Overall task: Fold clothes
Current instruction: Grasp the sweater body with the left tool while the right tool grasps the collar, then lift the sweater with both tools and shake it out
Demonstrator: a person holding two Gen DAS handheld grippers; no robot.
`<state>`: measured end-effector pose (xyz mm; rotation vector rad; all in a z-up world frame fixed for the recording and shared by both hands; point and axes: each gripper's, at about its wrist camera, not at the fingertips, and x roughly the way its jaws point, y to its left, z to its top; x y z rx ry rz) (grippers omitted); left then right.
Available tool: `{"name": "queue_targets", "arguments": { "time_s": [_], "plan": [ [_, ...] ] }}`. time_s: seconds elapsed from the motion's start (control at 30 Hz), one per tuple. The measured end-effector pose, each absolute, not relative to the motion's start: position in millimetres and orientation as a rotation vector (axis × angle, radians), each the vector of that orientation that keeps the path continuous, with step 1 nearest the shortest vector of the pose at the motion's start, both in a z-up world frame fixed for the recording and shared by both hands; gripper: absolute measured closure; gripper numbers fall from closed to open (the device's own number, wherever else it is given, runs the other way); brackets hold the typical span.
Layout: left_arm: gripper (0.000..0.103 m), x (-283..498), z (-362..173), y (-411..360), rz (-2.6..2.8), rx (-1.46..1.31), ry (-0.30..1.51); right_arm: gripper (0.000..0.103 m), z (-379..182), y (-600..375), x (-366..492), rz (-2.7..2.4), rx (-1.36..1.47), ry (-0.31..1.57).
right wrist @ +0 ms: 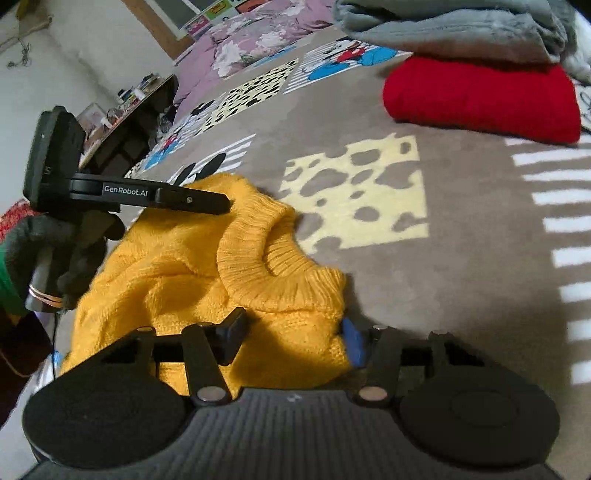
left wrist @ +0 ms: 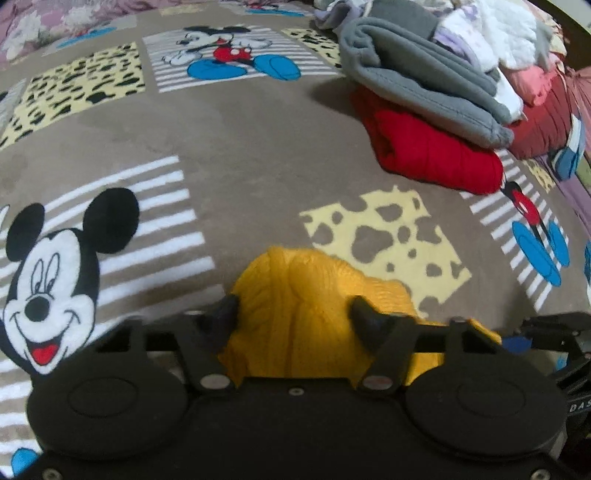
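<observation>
A yellow knit sweater [right wrist: 177, 273] lies bunched on the Mickey Mouse blanket [right wrist: 424, 258]; its ribbed collar [right wrist: 273, 269] faces up. My left gripper [left wrist: 295, 306] is open, its fingers spread on either side of the sweater's bunched fabric [left wrist: 306, 295]. It also shows in the right wrist view [right wrist: 225, 203], held by a gloved hand over the sweater's far edge. My right gripper [right wrist: 291, 332] is open, its jaws astride the sweater's near edge below the collar.
A folded red sweater [left wrist: 436, 155] with a folded grey fleece [left wrist: 417, 77] on top sits at the far right, also in the right wrist view [right wrist: 480, 96]. More clothes [left wrist: 498, 33] are piled behind. A cluttered dark table [right wrist: 125, 122] stands beyond the bed.
</observation>
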<state>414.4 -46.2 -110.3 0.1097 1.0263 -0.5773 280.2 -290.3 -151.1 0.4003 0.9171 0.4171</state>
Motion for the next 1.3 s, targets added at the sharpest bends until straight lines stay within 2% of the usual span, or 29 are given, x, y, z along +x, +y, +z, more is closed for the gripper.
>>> {"name": "queue_targets", "arguments": {
  "time_s": [0.07,0.23,0.4,0.87,1.3],
  "plan": [
    [0.069,401.6,-102.2,-47.6,-0.571,0.14,0.991,0.056,-147.8,-287.9,276.4,0.416,0.379,0.907],
    [0.078,367.9,-76.0,-51.3,-0.553,0.199,0.902,0.07,-133.6,-284.0,264.0,0.405,0.346,0.879],
    [0.08,332.1,-41.2,-54.1,-0.516,0.262,0.804,0.077,-110.7,-276.9,249.0,0.415,0.303,0.842],
    [0.081,253.8,34.3,-22.8,-0.415,0.289,0.66,0.08,-29.2,-252.2,211.1,0.431,0.225,0.696],
    [0.082,243.8,70.5,-0.4,-0.353,0.224,0.601,0.081,37.3,-241.4,222.0,0.429,0.17,0.584]
  ]
}}
